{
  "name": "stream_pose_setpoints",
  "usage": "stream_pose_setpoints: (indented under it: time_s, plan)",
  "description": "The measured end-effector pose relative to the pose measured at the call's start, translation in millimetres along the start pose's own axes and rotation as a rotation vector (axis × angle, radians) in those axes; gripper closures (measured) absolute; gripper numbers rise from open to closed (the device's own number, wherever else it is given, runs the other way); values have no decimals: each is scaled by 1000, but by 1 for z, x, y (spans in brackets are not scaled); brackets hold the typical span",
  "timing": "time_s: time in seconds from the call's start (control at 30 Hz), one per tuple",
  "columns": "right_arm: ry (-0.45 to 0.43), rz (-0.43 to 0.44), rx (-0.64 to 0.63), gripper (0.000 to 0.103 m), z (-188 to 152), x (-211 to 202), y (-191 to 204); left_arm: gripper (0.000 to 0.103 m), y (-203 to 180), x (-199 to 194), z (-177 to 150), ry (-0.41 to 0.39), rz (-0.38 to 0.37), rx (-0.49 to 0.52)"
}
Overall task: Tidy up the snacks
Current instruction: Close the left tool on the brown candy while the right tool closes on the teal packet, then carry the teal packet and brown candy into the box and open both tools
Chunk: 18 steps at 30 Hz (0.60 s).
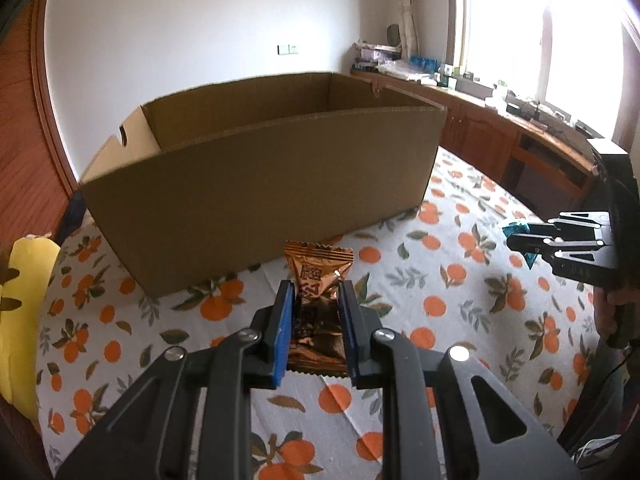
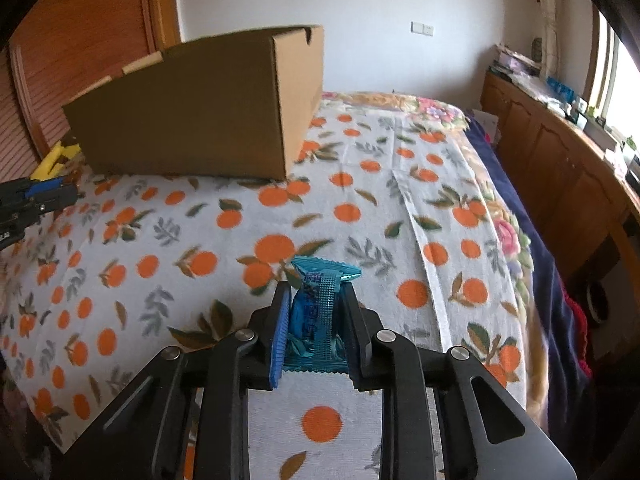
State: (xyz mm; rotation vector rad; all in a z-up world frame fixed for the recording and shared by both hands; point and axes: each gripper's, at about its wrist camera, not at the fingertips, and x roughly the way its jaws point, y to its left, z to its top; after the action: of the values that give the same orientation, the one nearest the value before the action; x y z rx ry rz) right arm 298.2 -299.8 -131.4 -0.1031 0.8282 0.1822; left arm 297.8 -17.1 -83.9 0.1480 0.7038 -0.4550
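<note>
My left gripper (image 1: 315, 292) is shut on a copper-brown snack packet (image 1: 318, 276), held just above the orange-print cloth (image 1: 440, 308) in front of an open cardboard box (image 1: 256, 184). My right gripper (image 2: 315, 294) is shut on a blue snack packet (image 2: 316, 312) lying low over the cloth (image 2: 240, 240). From the left wrist view the right gripper (image 1: 516, 240) shows at the right edge with the blue packet (image 1: 516, 227) in its tips. In the right wrist view the box (image 2: 200, 120) stands far left, and the left gripper (image 2: 60, 194) shows at the left edge.
A yellow plush toy (image 1: 24, 320) lies left of the box. Wooden cabinets (image 1: 500, 136) with clutter run under the window on the right. A dark blue blanket (image 2: 532, 240) hangs off the bed's right side. A wooden panelled wall (image 2: 80, 40) stands behind the box.
</note>
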Motion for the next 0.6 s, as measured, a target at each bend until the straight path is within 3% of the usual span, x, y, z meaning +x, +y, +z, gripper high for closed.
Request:
stream_pose_setpoints:
  time_s: [0.23, 0.6]
  plan:
    - [-83, 36, -57, 81, 31, -23, 21, 83, 11, -13, 33, -73, 0, -7]
    - [-258, 95, -199, 81, 113, -43, 60, 83, 33, -4, 89, -165, 28, 3]
